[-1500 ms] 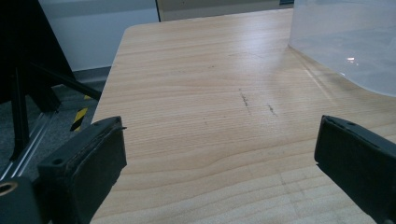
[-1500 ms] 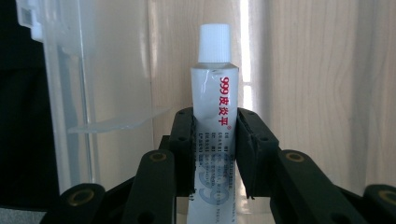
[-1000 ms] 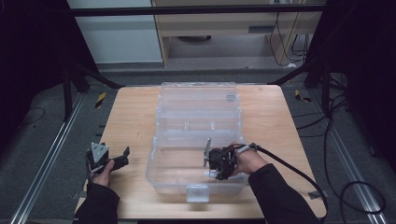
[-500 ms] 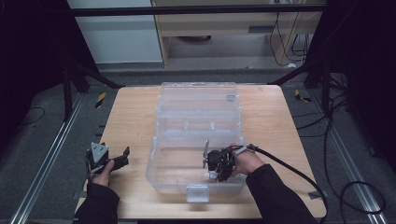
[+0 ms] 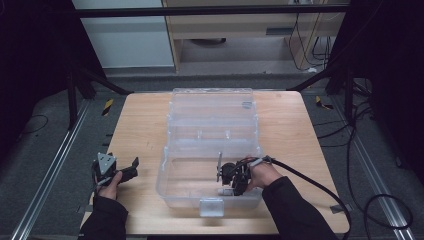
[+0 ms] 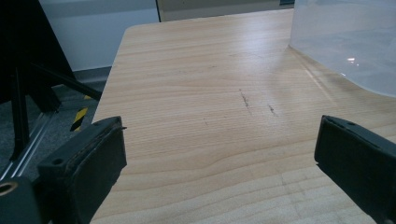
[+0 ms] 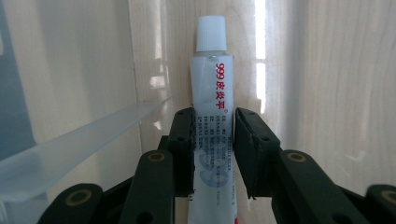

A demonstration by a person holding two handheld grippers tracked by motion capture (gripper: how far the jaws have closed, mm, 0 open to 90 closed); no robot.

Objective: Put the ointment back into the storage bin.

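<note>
My right tongs (image 7: 214, 154) pinch the white ointment tube (image 7: 212, 88) low inside the clear box (image 5: 170, 165), cap toward its floor. I judge the slick tube could slip or snag the divider (image 7: 79, 135). My left tongs (image 6: 219, 168) stand spread over the desk (image 6: 210, 93).

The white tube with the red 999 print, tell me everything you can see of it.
The white squeezable tube with red 999 print looks like soft plastic, topped by a ribbed white screw cap. Grey text and a large blue 999 run down its body. The right tool is shut on its lower body, one black pad on each side. It is inside the clear plastic organiser box, near a translucent divider.
</note>
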